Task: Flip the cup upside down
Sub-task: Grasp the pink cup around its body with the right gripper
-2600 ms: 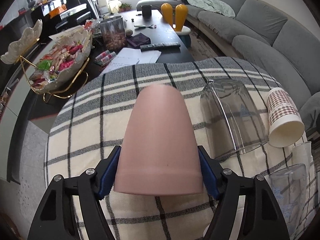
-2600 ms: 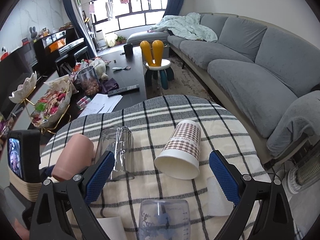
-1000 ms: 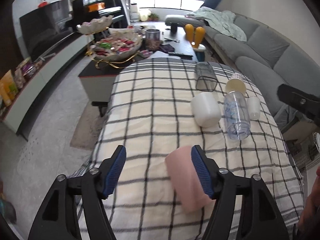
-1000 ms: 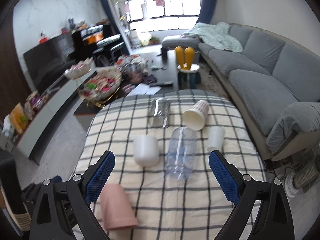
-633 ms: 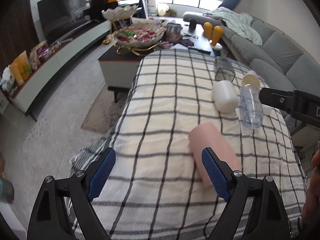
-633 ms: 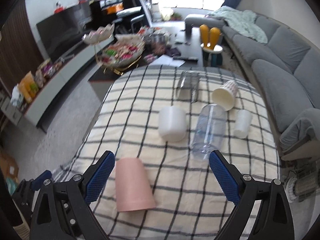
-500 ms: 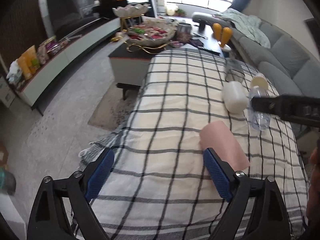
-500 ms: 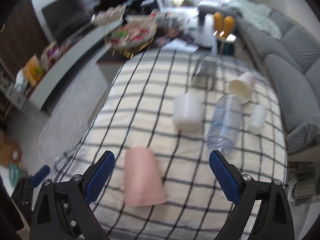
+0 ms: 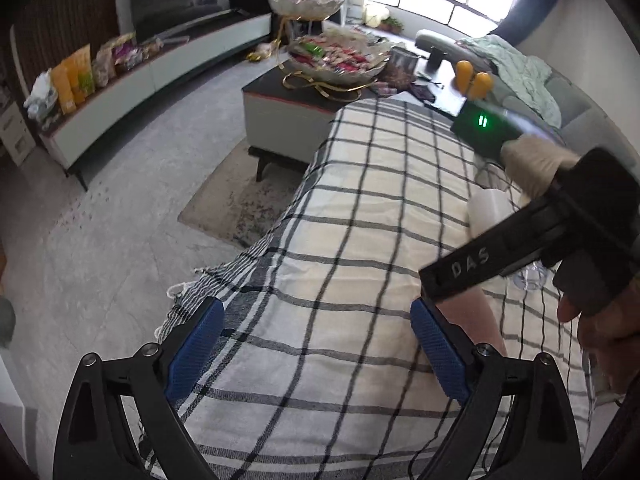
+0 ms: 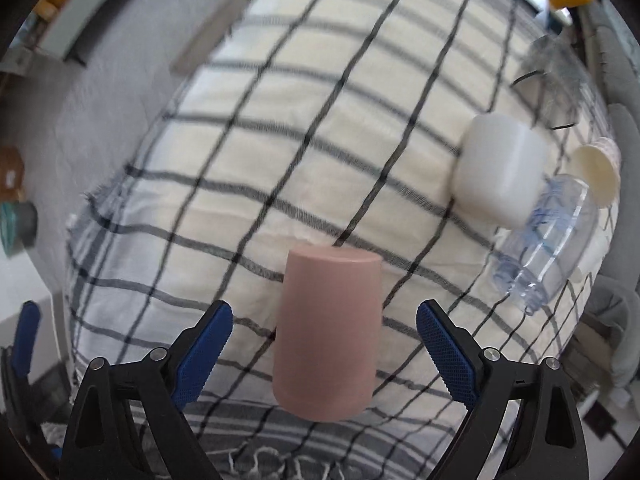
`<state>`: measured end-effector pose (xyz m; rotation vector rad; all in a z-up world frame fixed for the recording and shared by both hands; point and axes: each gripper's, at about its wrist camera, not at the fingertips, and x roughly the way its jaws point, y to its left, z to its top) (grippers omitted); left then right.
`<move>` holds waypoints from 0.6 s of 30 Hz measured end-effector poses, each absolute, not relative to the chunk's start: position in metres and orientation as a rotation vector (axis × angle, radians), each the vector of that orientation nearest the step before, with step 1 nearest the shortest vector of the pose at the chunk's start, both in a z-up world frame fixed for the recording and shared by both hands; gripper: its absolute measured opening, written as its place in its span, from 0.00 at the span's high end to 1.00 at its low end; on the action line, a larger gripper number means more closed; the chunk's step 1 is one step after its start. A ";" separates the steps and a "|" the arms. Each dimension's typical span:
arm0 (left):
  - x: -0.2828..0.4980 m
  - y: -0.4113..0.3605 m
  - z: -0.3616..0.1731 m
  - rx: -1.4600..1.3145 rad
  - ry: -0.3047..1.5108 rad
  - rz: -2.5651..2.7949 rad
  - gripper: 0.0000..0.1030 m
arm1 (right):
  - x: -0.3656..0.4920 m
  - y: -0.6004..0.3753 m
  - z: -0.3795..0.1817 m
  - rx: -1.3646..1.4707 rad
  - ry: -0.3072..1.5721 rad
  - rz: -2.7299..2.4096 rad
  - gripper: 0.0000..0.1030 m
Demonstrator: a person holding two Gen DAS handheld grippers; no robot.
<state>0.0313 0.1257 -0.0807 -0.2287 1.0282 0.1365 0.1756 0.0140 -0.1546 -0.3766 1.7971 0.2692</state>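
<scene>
Pink cup point(image 10: 328, 332): lying sideways on checked cloth point(image 10: 320, 120), between my right gripper point(image 10: 324, 344) pads, spread, untouching | left gripper point(image 9: 316, 354) spread, empty | advice: close mid-body, then rotate.

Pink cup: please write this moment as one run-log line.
pink cup: lying on checked cloth, unheld | right gripper: open, straddling cup | left gripper: open, empty | flip: not yet done

Four cups point(image 10: 328, 332), one bottle point(image 10: 544, 236), one jug point(image 10: 554, 76).
</scene>
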 end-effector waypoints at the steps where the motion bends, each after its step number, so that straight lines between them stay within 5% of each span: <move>1: 0.033 0.128 -0.083 -0.242 1.035 0.138 0.07 | 0.176 0.016 -0.164 -0.391 1.839 0.258 0.10; 11: 0.051 0.139 -0.107 -0.305 1.099 0.120 0.07 | 0.184 0.021 -0.206 -0.429 1.961 0.221 0.14; 14: 0.054 0.140 -0.107 -0.302 1.099 0.118 0.07 | 0.192 0.016 -0.215 -0.412 1.987 0.213 0.33; 18: 0.055 0.139 -0.108 -0.299 1.104 0.121 0.07 | 0.188 0.009 -0.214 -0.376 1.969 0.222 0.36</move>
